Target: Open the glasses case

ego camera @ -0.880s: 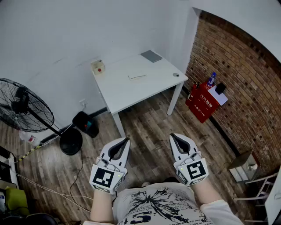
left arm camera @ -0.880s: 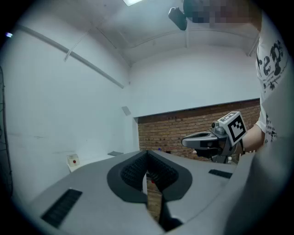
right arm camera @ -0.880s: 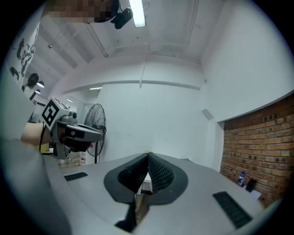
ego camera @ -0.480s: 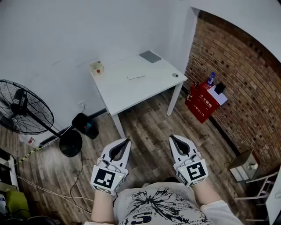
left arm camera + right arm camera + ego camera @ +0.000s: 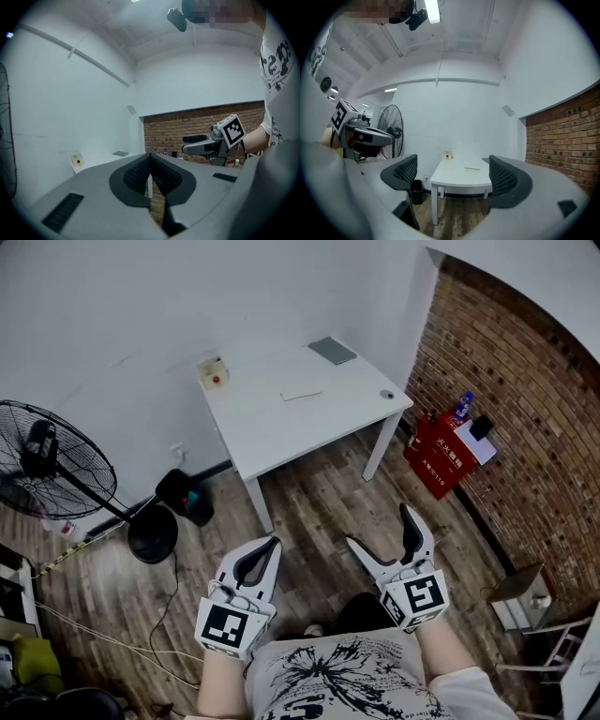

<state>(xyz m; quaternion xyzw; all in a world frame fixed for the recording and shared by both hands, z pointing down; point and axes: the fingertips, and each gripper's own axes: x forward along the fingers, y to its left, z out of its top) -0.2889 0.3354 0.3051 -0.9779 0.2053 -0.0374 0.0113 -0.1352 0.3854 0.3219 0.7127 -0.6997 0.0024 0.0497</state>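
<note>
The right gripper (image 5: 380,526) is spread wide with nothing between its jaws. The left gripper (image 5: 270,542) is closed tight, also empty. Both are held level in front of a person standing on the wooden floor, well apart from the one white table (image 5: 281,437).

Four small things lie on the table:
- one flat grey item (image 5: 333,350) at the far corner
- one slim pale item (image 5: 302,395) near the middle
- one small box with a red button (image 5: 214,373)
- one small round object (image 5: 386,395)

The glasses case is probably the grey or the pale item, but I cannot tell which. One standing fan (image 5: 52,474) is at the left.

The task looks barely begun. The next move is to walk to the table and steady the case.
</note>
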